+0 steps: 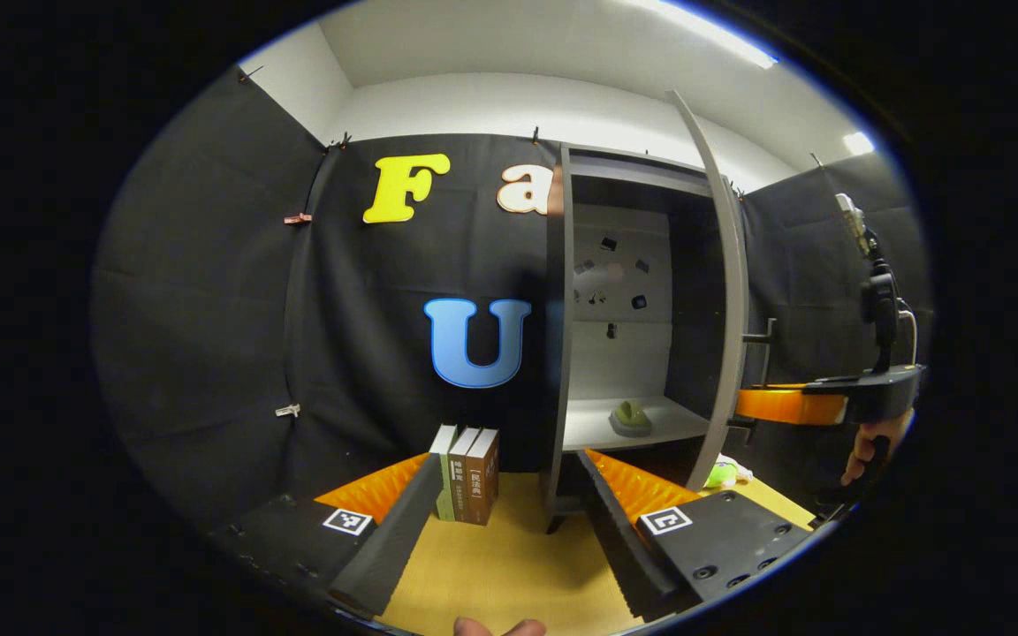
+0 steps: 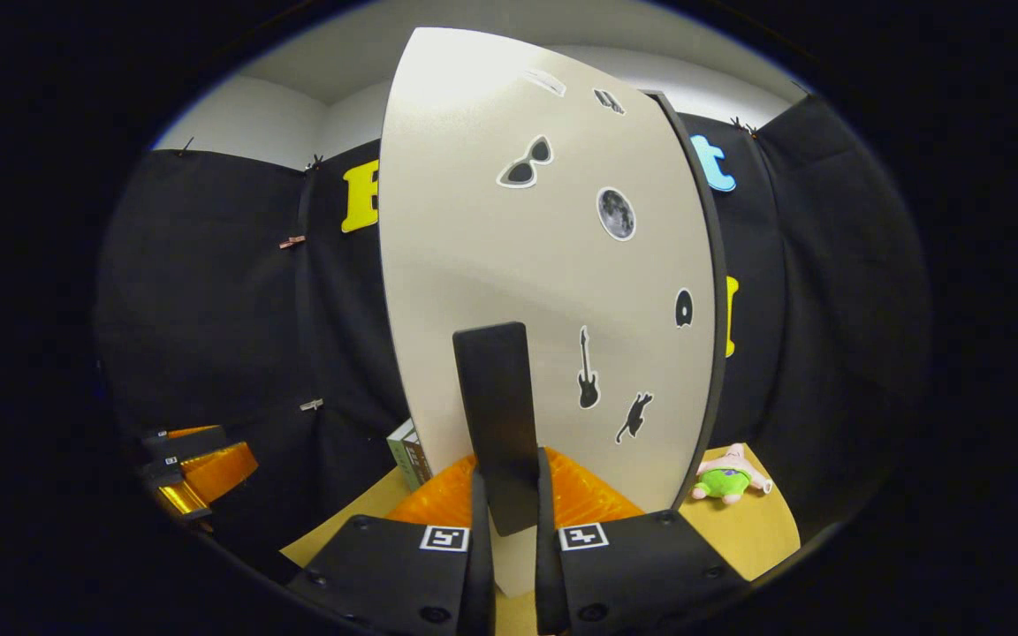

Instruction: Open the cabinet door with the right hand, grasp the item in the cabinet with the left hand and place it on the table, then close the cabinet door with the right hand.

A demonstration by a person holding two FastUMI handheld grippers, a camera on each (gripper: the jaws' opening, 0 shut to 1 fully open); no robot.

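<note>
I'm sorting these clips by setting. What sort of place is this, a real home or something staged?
Most likely a staged recording booth, not a home: black cloth walls pinned up on all sides, a lone small cabinet standing on a wooden table, and a few props, such as books and a plush toy.

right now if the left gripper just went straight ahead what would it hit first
Probably the cabinet's left side panel, which stands just right of the midline between the open left gripper's fingers. The books sit slightly left of that line. Depth is hard to judge.
</note>
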